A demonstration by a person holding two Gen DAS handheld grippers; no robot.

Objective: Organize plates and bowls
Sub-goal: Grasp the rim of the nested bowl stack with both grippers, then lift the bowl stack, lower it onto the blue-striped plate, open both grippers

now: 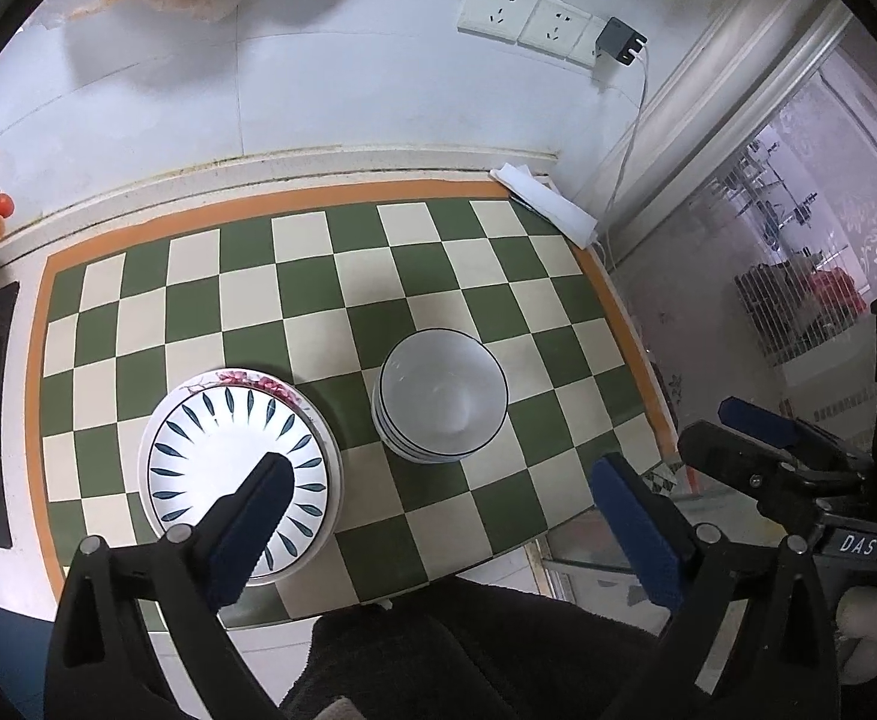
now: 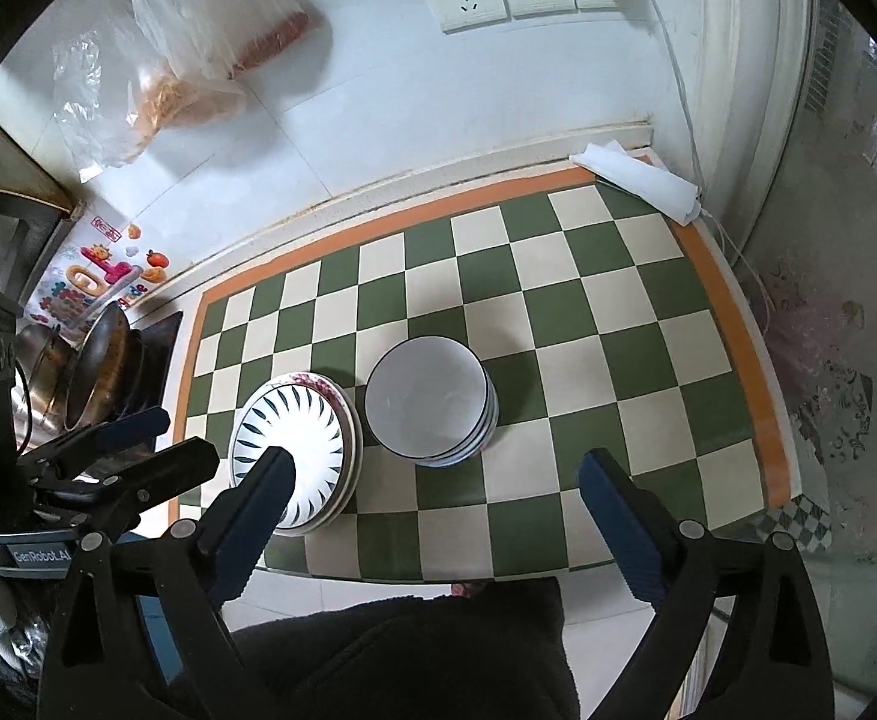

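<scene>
A stack of plates [image 1: 228,444] lies on the green and cream checkered mat [image 1: 330,294]; the top plate is white with dark leaf marks, and a pink-flowered rim shows under it. A stack of white bowls [image 1: 441,396] with thin dark rims stands just right of it. My left gripper [image 1: 444,480] is open and empty, held above both stacks. My right gripper [image 2: 438,471] is open and empty too, above the plates [image 2: 294,450] and bowls [image 2: 426,399]. Each gripper shows in the other's view, the right one [image 1: 756,438] at the right, the left one [image 2: 126,444] at the left.
A folded white cloth [image 1: 549,201] lies at the mat's far right corner. Wall sockets with a charger and cable [image 1: 618,39] are behind. Plastic bags of food [image 2: 198,60] hang on the wall. Pans [image 2: 90,372] stand on a cooktop left of the mat. The counter edge runs at the right.
</scene>
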